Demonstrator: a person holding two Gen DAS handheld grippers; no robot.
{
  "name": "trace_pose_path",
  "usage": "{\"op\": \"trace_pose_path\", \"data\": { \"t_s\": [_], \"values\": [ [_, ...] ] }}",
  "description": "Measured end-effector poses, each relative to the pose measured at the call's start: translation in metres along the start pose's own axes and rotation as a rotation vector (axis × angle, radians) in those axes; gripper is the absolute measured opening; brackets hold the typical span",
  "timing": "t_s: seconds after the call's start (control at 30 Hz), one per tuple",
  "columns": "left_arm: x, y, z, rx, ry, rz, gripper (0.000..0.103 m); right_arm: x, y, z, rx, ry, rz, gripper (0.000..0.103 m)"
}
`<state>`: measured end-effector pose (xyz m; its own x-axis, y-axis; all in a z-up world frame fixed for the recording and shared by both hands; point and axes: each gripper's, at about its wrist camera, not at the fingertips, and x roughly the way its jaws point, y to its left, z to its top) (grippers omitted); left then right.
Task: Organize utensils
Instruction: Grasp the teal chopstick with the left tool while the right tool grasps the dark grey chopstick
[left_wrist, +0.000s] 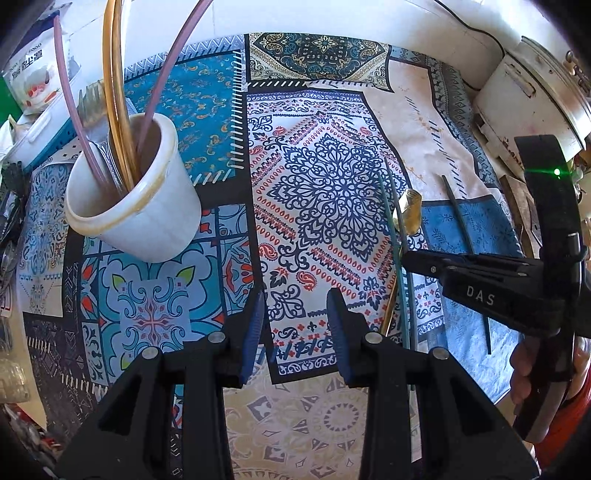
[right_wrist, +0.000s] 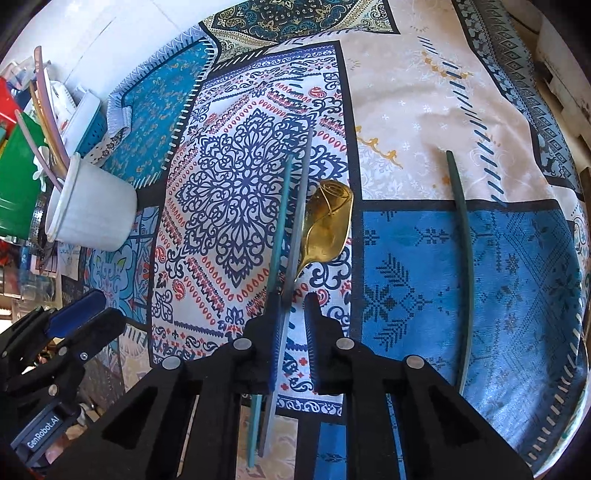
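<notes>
A white cup (left_wrist: 136, 206) (right_wrist: 96, 218) stands at the left of the patterned cloth, with purple and yellow chopsticks and a fork in it. Right of centre lie a teal and a grey chopstick (left_wrist: 397, 221) (right_wrist: 283, 206) side by side across the handle of a gold spoon (left_wrist: 410, 210) (right_wrist: 328, 221). My right gripper (right_wrist: 291, 299) (left_wrist: 404, 254) points down on them, its jaws drawn narrow around the pair and the grey one against the left pad. A single dark green chopstick (left_wrist: 465, 251) (right_wrist: 465, 258) lies further right. My left gripper (left_wrist: 295, 295) (right_wrist: 75, 310) hovers open and empty.
A white lidded pot (left_wrist: 517, 96) stands at the back right edge. A food bag (left_wrist: 33, 74) and a blue basket (left_wrist: 55, 136) crowd the back left behind the cup, beside green boxes (right_wrist: 18, 184). A hand (left_wrist: 524, 369) holds the right gripper.
</notes>
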<state>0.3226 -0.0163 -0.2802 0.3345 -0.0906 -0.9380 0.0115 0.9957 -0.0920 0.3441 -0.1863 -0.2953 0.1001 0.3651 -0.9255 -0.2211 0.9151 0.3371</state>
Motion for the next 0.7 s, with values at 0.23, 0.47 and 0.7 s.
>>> {"op": "trace_pose_path", "data": {
  "t_s": [0.23, 0.47, 0.7],
  "values": [
    [0.003, -0.002, -0.001, 0.022, 0.012, -0.007, 0.034, 0.002, 0.004, 0.004, -0.012, -0.01, -0.031, 0.006],
    [0.012, -0.016, 0.006, 0.06, 0.037, -0.035, 0.034, -0.003, 0.003, 0.003, -0.007, -0.037, -0.023, 0.005],
    [0.024, -0.037, 0.022, 0.062, 0.078, -0.106, 0.034, -0.023, -0.017, -0.006, 0.026, -0.068, 0.006, 0.005]
  ]
}}
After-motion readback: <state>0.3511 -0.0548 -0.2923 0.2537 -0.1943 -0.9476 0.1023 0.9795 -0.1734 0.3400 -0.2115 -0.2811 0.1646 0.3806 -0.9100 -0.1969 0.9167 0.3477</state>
